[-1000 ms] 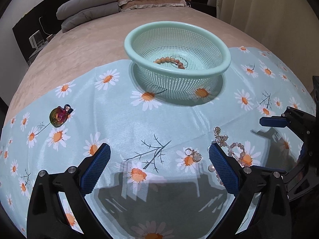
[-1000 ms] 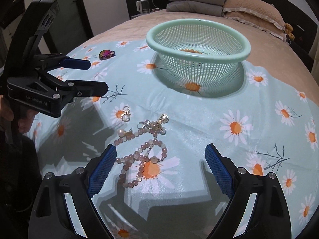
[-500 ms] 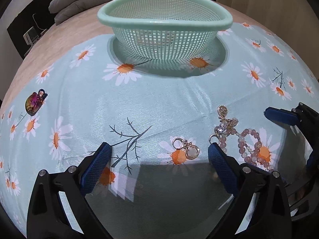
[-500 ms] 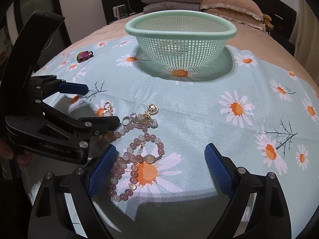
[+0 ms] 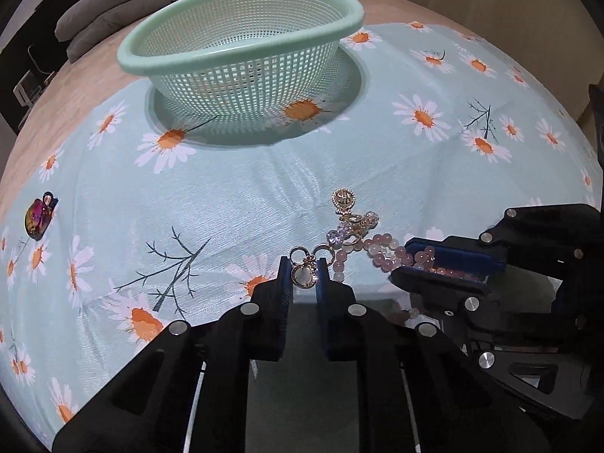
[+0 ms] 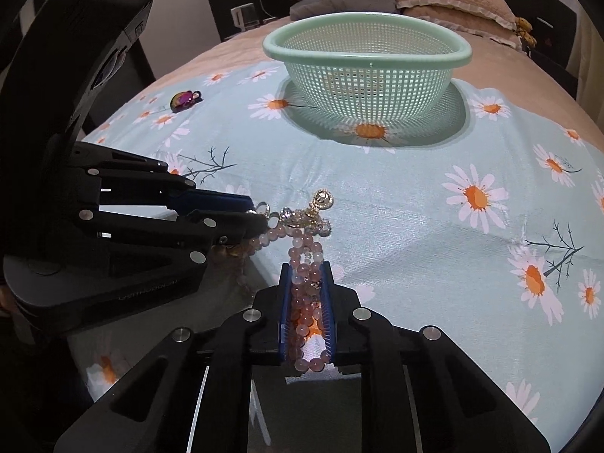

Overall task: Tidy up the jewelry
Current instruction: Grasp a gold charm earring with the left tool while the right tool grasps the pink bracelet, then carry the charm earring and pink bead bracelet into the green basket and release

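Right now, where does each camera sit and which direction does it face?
Left wrist: sits on the left gripper, looks forward along fingers closed on a round gold-rimmed pendant; the right gripper shows at right.
Right wrist: sits on the right gripper, looks along fingers closed on a pink bead bracelet; the left gripper shows at left.
Shared: the mint-green plastic mesh basket and daisy-print cloth.

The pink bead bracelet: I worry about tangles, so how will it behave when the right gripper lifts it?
The pink bead bracelet will probably hang limp: its strand bunches between the right gripper pads. Its round beads may slip. Likely it drags the gold charm cluster, which lies against it.
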`<state>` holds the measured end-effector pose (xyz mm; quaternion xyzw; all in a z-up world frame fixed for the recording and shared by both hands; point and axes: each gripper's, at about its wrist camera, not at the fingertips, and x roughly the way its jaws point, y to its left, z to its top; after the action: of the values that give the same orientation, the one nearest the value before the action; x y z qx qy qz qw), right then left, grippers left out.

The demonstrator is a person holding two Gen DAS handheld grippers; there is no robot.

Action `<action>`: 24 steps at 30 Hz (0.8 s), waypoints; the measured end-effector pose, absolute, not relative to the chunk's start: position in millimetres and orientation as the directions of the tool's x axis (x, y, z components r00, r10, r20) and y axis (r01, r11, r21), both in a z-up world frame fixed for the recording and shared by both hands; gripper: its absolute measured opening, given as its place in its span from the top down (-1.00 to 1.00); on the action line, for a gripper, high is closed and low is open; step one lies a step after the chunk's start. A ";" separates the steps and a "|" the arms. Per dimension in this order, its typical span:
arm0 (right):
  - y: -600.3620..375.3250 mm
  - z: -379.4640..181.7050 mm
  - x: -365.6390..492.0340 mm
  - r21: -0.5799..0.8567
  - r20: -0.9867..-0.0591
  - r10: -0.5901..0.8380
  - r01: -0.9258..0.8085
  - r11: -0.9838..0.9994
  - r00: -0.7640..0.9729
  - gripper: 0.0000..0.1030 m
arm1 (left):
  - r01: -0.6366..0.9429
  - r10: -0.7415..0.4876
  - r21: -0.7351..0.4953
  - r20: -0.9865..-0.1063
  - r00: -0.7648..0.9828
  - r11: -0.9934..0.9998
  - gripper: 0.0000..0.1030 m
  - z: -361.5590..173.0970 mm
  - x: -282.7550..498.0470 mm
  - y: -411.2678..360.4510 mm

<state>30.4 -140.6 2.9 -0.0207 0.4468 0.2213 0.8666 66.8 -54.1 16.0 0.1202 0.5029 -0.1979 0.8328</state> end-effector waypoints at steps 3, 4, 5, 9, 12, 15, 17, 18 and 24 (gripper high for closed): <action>-148.2 7.4 28.2 0.173 -0.796 0.364 -0.394 0.903 0.484 0.74 | 0.443 -0.252 -0.060 -0.886 0.388 0.894 0.74 17.8 65.2 -46.8; -152.7 9.3 28.2 0.174 -0.800 0.354 -0.377 0.910 0.484 0.74 | 0.452 -0.264 -0.071 -0.887 0.379 0.889 0.74 19.0 63.5 -45.5; -157.7 11.7 28.2 0.184 -0.801 0.353 -0.363 0.913 0.483 0.74 | 0.457 -0.273 -0.080 -0.887 0.373 0.886 0.74 20.0 62.1 -43.7; -172.5 25.9 26.1 0.187 -0.797 0.347 -0.344 0.920 0.495 0.75 | 0.461 -0.278 -0.079 -0.881 0.382 0.884 0.74 29.5 57.1 -38.1; -182.2 40.5 23.3 0.190 -0.784 0.354 -0.346 0.919 0.509 0.75 | 0.462 -0.282 -0.077 -0.875 0.393 0.883 0.74 38.7 55.6 -34.1; -189.7 52.5 20.8 0.185 -0.773 0.355 -0.348 0.919 0.526 0.75 | 0.449 -0.285 -0.081 -0.867 0.408 0.890 0.74 48.7 56.2 -25.4; -192.8 59.6 19.1 0.189 -0.763 0.361 -0.349 0.918 0.537 0.75 | 0.444 -0.291 -0.085 -0.860 0.419 0.892 0.74 56.6 58.5 -20.1; -194.1 63.6 18.2 0.190 -0.758 0.365 -0.353 0.916 0.540 0.75 | 0.445 -0.295 -0.086 -0.856 0.425 0.891 0.74 61.1 59.0 -18.9; -194.7 91.3 15.8 0.171 -0.734 0.379 -0.387 0.906 0.563 0.76 | 0.446 -0.315 -0.090 -0.829 0.462 0.890 0.74 88.6 59.6 -11.2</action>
<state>15.8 -194.7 91.3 -0.0047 0.4141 0.2165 0.8841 59.6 -11.2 88.6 0.0699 0.4680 -0.2233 0.8522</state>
